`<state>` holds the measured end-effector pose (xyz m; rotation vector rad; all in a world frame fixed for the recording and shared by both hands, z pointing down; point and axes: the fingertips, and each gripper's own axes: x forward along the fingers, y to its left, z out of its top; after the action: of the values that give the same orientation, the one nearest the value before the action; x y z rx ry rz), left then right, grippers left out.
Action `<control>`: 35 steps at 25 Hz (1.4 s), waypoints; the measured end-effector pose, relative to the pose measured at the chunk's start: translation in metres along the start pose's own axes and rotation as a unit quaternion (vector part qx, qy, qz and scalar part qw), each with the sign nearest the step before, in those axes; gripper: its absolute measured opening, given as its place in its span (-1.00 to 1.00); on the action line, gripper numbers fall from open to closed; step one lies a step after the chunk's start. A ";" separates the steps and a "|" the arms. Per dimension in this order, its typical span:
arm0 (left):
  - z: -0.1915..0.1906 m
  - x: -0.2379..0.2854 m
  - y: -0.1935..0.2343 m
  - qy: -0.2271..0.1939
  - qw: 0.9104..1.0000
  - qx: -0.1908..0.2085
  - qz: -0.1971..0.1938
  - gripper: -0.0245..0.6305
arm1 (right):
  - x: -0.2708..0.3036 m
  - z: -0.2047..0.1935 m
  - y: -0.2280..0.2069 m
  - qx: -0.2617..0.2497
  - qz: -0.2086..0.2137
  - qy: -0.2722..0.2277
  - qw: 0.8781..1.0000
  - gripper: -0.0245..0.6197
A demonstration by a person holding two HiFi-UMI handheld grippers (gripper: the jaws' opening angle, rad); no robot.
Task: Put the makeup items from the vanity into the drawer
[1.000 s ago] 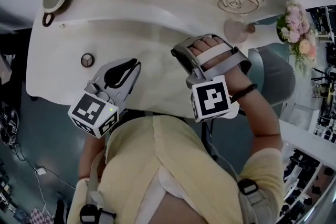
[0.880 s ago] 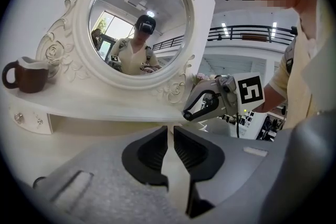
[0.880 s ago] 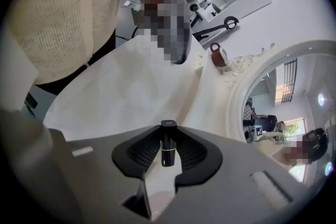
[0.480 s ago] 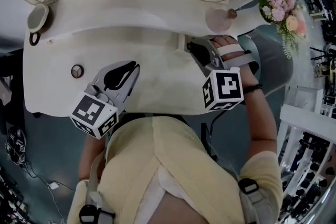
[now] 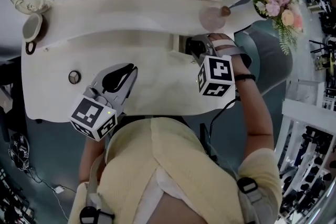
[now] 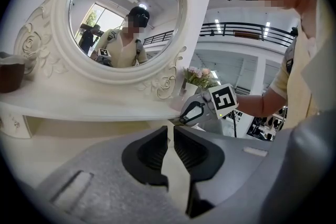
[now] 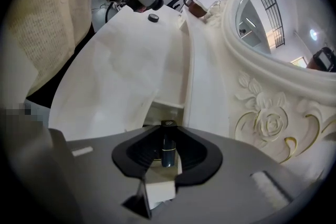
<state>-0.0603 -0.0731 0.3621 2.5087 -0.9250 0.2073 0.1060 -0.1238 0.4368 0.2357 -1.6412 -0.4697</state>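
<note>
one item is in transit. your right gripper points steeply down over the open drawer at the far right of the vanity top. its jaws are closed on a lipstick. the tube stands lengthwise between the pads, with its flat end reaching just past the jaw tips, toward the drawer opening. treat this as the delivery step; release is not yet made.

next move, as judged:
- lower the tube into the drawer cavity, clear of the drawer's near wall and the shelf edge on the far side.
- part the jaws only when the tube is low inside. it is round and smooth, so expect it to roll on landing.

your left gripper is held level at the near left of the vanity top. its jaws are all but together, with nothing between them.

a small round item lies on the left of the vanity top, well apart from the drawer. it is a likely next pick.

materials and shapes:
- lipstick: dark, glossy cylinder with a thin gold band near mid-length.
- vanity top: matte cream-white, with a wavy near edge.
- carved roses: raised relief with fine gold lines, below the oval mirror.
- pads: black and ribbed, set in smooth grey shells.
</note>
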 end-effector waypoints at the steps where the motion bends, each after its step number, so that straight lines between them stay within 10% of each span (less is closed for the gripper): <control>1: 0.000 0.000 0.000 0.000 1.000 0.000 0.000 -0.81 | 0.002 0.000 0.001 0.006 0.005 0.000 1.000 -0.61; 35: -0.004 -0.012 0.004 -0.015 0.999 -0.012 0.027 -0.81 | -0.009 0.005 -0.010 0.067 -0.042 -0.026 0.997 -0.64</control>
<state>-0.0717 -0.0671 0.3641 2.4731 -1.0036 0.1744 0.1014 -0.1283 0.4239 0.3964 -1.7204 -0.4317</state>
